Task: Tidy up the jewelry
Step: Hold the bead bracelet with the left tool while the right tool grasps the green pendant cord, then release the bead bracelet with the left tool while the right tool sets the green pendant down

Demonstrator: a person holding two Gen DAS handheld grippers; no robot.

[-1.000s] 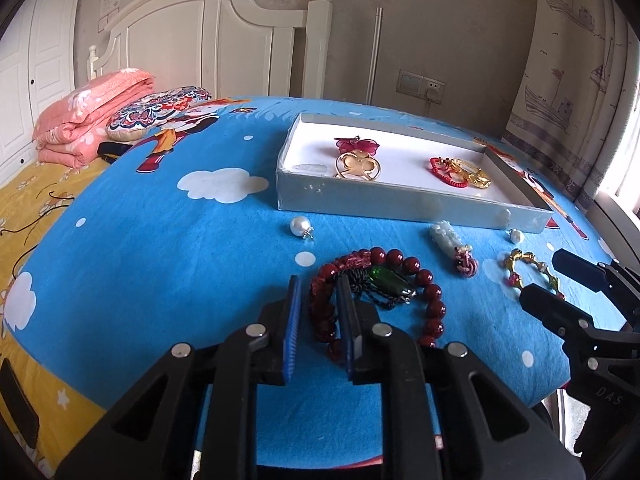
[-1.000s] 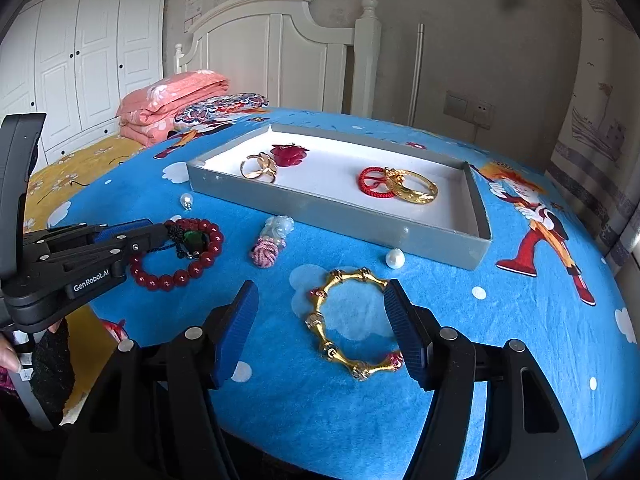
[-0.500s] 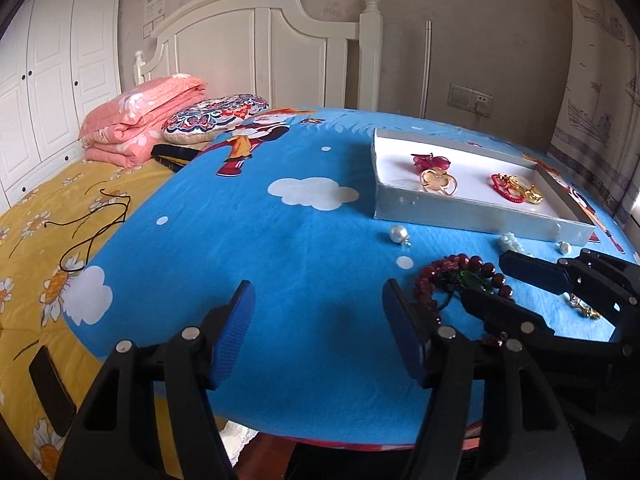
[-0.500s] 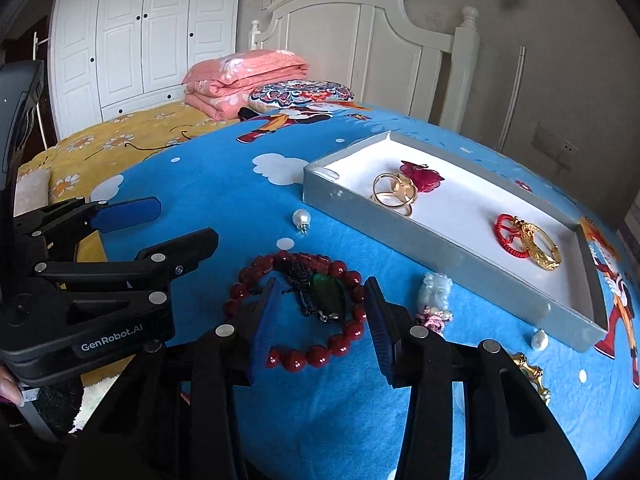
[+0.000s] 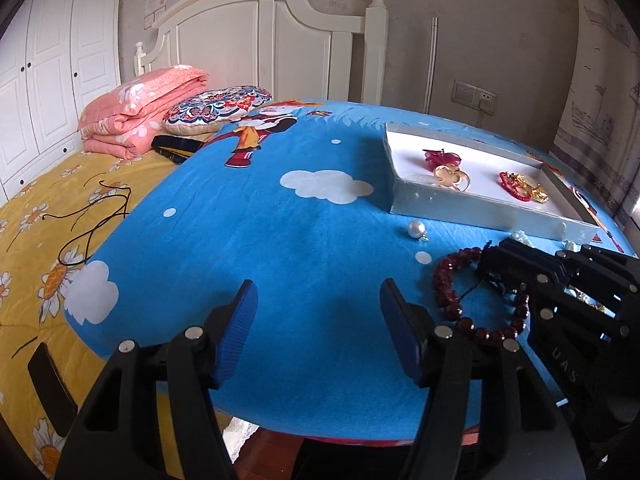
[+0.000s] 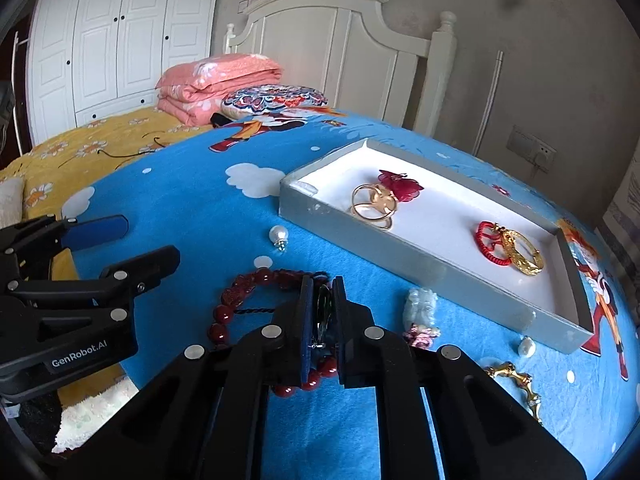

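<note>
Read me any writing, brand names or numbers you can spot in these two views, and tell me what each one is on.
"GenRobot.AI": white print on the side of the left gripper, seen in the right wrist view.
"DAS" or "UAS": faint letters on the right gripper body, first letter unclear.
Paper notices on the wall above the headboard: too small to read.

A home bedroom; a white headboard [image 5: 256, 36] stands against the wall; a folded pink quilt [image 5: 140, 112] and a patterned pillow [image 5: 218, 110] lie on a yellow flowered bedsheet [image 5: 52, 208]; white wardrobe [image 6: 116, 36] doors fill one side; a curtain [image 5: 600, 80] hangs at the other.
</note>
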